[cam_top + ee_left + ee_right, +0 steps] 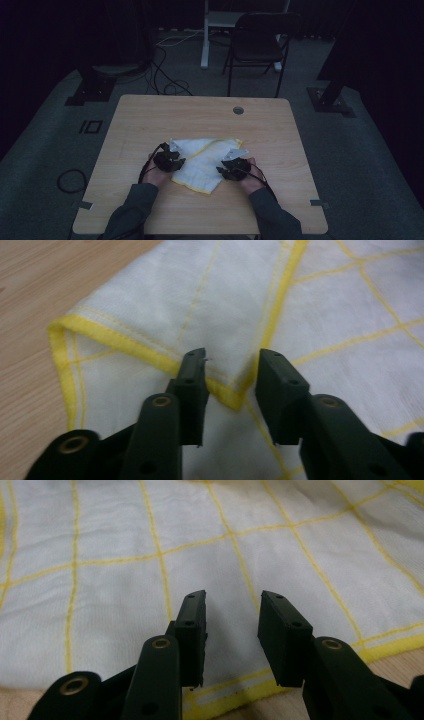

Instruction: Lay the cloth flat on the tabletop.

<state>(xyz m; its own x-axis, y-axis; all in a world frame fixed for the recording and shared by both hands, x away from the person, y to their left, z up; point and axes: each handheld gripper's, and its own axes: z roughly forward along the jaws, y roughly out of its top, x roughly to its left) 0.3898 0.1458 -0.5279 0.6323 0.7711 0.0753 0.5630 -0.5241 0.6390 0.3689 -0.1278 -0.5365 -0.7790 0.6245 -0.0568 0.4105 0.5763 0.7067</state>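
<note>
Near the person, both grippers hover released, jaws apart, over the white cloth with yellow grid lines and yellow hem (pixel 202 161): left gripper (pixel 230 367) above a folded-over corner, right gripper (pixel 231 605) above its edge. The cloth lies partly folded mid-way on the light wooden table (pixel 150 115); I judge the folding unfinished.

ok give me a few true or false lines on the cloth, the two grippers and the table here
1. The cloth is white with yellow lines and a yellow hem. True.
2. The left gripper is clamped shut on the cloth. False: its jaws stand apart, with a folded yellow corner of the cloth in front of the gap.
3. The right gripper is open over the cloth. True.
4. The cloth lies spread out flat in one layer. False: it is folded, one layer lying over another.
5. A chair stands on the floor beyond the table. True.
6. The cloth hangs over the table's far edge. False: it lies on the tabletop, nearer the person's side.
</note>
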